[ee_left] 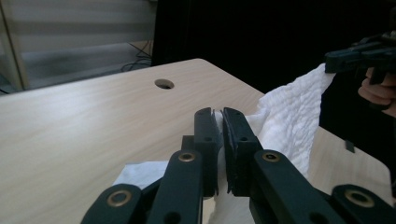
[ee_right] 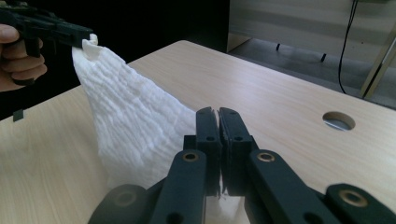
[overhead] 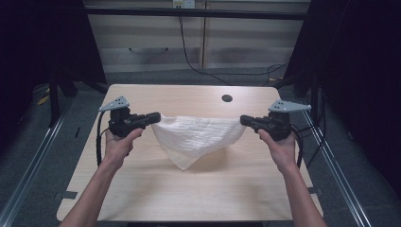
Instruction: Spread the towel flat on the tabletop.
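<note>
A white cloth point(overhead: 196, 137) hangs stretched above the table point(overhead: 142, 189), the left gripper point(overhead: 153, 117) and right gripper point(overhead: 243, 120) each clamped tight on an upper corner. It sags to a point touching the wood (light, limp, textured for grip, by the look); corners seem the best hold. No containers present.

No readable text anywhere (labels, brands, numbers).
</note>
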`<action>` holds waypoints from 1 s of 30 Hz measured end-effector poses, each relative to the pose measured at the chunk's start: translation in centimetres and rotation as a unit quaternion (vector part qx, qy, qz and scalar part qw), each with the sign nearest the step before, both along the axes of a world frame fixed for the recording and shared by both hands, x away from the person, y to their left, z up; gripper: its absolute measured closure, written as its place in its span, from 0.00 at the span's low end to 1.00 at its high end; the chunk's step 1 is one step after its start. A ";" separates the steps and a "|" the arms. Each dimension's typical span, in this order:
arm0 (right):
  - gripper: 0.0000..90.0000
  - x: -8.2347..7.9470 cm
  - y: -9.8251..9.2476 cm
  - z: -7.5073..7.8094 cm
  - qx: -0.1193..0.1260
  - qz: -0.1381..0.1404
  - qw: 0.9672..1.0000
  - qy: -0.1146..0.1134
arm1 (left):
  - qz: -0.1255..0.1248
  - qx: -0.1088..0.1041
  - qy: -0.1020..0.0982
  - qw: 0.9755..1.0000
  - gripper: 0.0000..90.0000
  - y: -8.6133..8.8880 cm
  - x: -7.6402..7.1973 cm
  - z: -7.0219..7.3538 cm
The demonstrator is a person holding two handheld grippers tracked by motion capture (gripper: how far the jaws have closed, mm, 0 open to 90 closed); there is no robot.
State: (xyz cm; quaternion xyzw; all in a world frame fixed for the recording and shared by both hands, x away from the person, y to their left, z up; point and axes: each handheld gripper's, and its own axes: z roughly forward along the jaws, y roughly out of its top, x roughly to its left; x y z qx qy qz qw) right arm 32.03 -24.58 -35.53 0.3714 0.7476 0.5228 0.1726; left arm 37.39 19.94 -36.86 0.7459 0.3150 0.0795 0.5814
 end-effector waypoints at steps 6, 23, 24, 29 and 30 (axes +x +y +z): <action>0.97 2.0 0.6 2.6 0.009 0.001 1.000 -0.010 | 0.017 0.017 -0.011 1.000 0.95 1.0 1.6 2.6; 0.98 7.7 1.2 8.2 0.010 -0.021 1.000 -0.006 | 0.054 0.001 -0.035 0.998 0.95 0.6 5.5 7.7; 0.98 7.9 0.9 8.2 0.019 -0.024 1.000 -0.006 | 0.052 0.000 -0.036 0.998 0.95 0.5 5.5 7.8; 0.98 7.9 -0.1 8.0 0.035 -0.027 0.999 -0.010 | 0.044 0.000 -0.040 0.998 0.95 0.1 5.4 7.8; 0.98 7.6 -0.3 7.7 0.043 -0.025 0.999 -0.010 | 0.044 0.004 -0.038 0.998 0.94 -0.1 5.2 7.5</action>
